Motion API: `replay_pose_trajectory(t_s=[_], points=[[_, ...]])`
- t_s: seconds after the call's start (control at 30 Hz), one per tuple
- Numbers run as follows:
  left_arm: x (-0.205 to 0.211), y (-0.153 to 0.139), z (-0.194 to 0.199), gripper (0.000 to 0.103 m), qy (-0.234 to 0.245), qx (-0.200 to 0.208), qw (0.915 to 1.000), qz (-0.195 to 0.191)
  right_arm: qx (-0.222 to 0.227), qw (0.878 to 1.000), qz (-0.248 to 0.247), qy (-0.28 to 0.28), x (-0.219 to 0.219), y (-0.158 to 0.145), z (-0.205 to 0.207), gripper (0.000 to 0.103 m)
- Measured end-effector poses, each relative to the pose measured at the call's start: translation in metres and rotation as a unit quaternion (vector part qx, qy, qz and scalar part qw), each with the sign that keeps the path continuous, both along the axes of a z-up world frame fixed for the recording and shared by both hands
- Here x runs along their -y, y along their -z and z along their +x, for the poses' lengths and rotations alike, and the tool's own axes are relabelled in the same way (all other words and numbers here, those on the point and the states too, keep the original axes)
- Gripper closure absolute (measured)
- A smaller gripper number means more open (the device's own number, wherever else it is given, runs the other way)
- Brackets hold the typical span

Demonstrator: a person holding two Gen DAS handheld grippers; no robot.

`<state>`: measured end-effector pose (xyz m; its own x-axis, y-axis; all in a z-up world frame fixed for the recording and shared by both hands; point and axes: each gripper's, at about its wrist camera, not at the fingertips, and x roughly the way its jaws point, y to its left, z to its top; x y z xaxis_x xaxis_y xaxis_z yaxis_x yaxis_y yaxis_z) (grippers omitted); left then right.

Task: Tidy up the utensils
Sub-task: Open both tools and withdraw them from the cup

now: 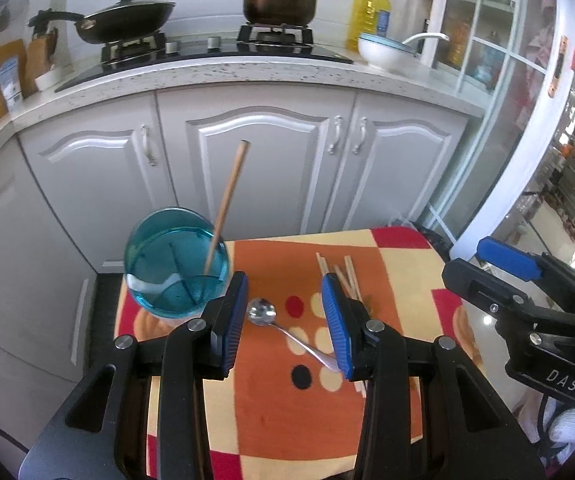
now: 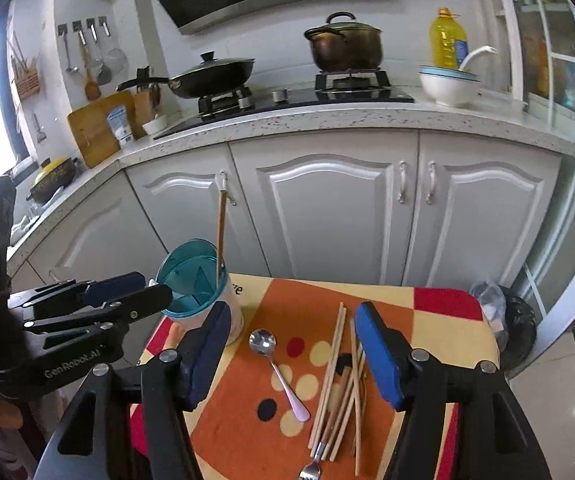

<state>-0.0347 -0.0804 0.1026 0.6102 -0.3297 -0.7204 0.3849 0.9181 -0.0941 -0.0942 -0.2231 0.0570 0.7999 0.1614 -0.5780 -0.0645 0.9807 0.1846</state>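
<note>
A blue-rimmed utensil holder point(image 1: 175, 266) point(image 2: 197, 280) stands at the table's far left corner with one wooden chopstick point(image 1: 227, 204) point(image 2: 221, 232) leaning in it. A metal spoon point(image 1: 283, 330) point(image 2: 277, 368) lies mid-table. A pile of several chopsticks point(image 2: 341, 384) point(image 1: 345, 276) and a fork point(image 2: 311, 468) lie to its right. My left gripper point(image 1: 285, 320) is open and empty above the spoon. My right gripper point(image 2: 293, 352) is open and empty above the spoon and chopsticks. The left gripper also shows in the right wrist view point(image 2: 127, 296).
The small table point(image 2: 439, 332) has an orange, red and cream patterned cloth. White kitchen cabinets point(image 2: 327, 216) stand behind it, with a stove, wok, pot, oil bottle and bowl on the counter. A dark bag point(image 2: 515, 328) sits on the floor at right.
</note>
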Motion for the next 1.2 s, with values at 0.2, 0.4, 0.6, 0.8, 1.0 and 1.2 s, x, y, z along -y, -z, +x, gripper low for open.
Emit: replay_pose_trajectory(t_s=[0.2, 0.4, 0.6, 0.8, 1.0, 1.2], points=[[0.011, 0.003, -0.002, 0.066, 0.009, -0.004, 0.9999, -0.003, -0.013, 1.0, 0.012, 0.026, 0.019, 0.004, -0.007, 0.04], [0.013, 0.011, 0.002, 0.066, 0.01, -0.02, 0.9997, -0.012, -0.025, 0.999, 0.024, 0.041, 0.034, 0.016, -0.009, 0.04], [0.007, 0.024, 0.011, 0.066, 0.001, -0.045, 0.9987, -0.023, -0.031, 0.997, 0.041, 0.05, 0.045, 0.035, -0.007, 0.04], [0.005, 0.036, 0.016, 0.066, -0.007, -0.056, 0.9981, -0.023, -0.048, 0.996, 0.055, 0.059, 0.052, 0.047, -0.001, 0.04], [0.002, 0.05, 0.022, 0.066, -0.014, -0.075, 0.9968, -0.023, -0.062, 0.995, 0.043, 0.058, 0.052, 0.053, 0.006, 0.04], [-0.008, 0.087, 0.028, 0.066, -0.028, -0.12, 0.9921, -0.023, -0.092, 0.992, 0.059, 0.062, 0.062, 0.079, 0.017, 0.04]])
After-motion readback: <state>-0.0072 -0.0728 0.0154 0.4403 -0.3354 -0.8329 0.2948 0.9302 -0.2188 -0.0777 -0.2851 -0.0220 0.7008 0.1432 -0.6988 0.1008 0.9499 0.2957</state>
